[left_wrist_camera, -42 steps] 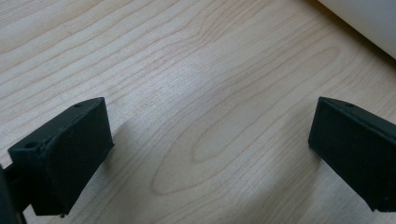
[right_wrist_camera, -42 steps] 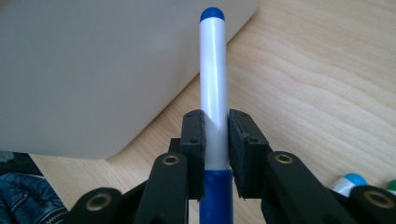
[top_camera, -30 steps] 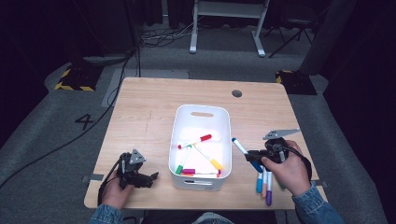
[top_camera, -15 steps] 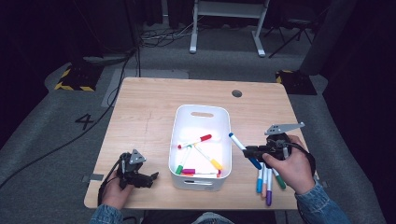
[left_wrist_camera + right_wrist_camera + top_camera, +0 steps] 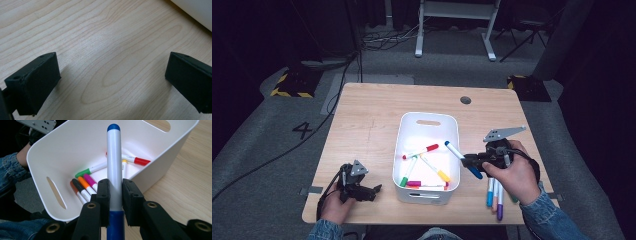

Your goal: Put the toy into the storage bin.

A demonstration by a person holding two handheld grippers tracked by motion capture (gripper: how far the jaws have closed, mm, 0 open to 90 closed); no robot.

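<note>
Gripper (image 5: 110, 82) gaping over table (image 5: 100, 37), perhaps touching

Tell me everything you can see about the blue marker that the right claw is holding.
The blue marker has a white barrel, a blue cap at the held end and a small blue tip at the far end; it looks like smooth plastic. The right claw is shut on it, both black jaws pressing the white barrel just above the cap. In the high view it hangs tilted above the right rim of the white bin, the far end over the inside. Nothing else touches it.
</note>
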